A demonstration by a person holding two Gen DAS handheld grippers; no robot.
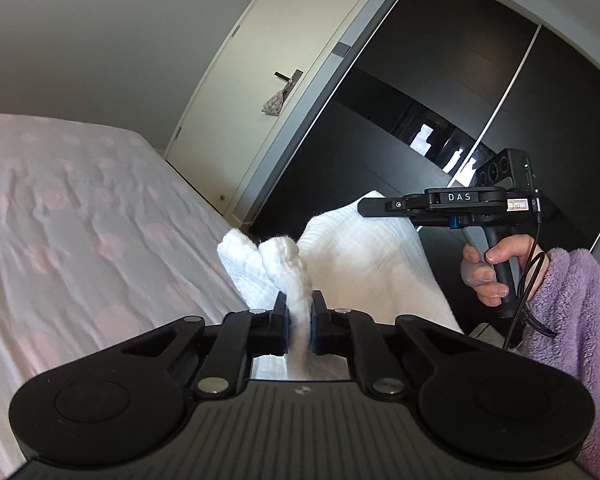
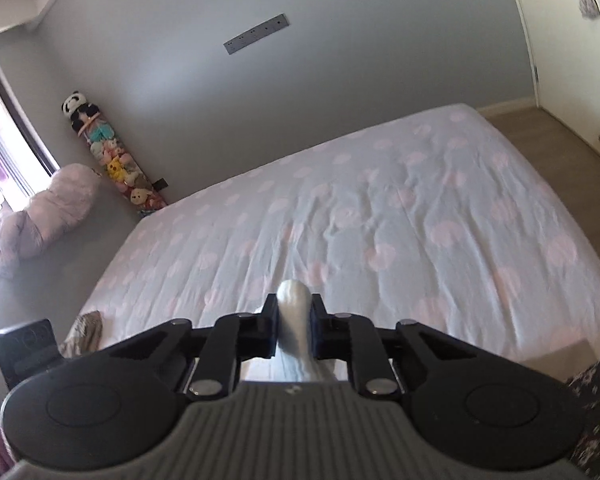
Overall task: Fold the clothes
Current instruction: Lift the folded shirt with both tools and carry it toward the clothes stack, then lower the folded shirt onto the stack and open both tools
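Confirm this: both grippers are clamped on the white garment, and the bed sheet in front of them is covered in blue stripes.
Not stripes. The bed sheet is pale with pink dots, as the right wrist view shows. The rest holds: the left gripper and right gripper are each shut on the white garment.

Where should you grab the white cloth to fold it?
By two bunched top corners, coming from the near side, as now: the left gripper and right gripper each pinch the white cloth, so it hangs flat between them by the bed.
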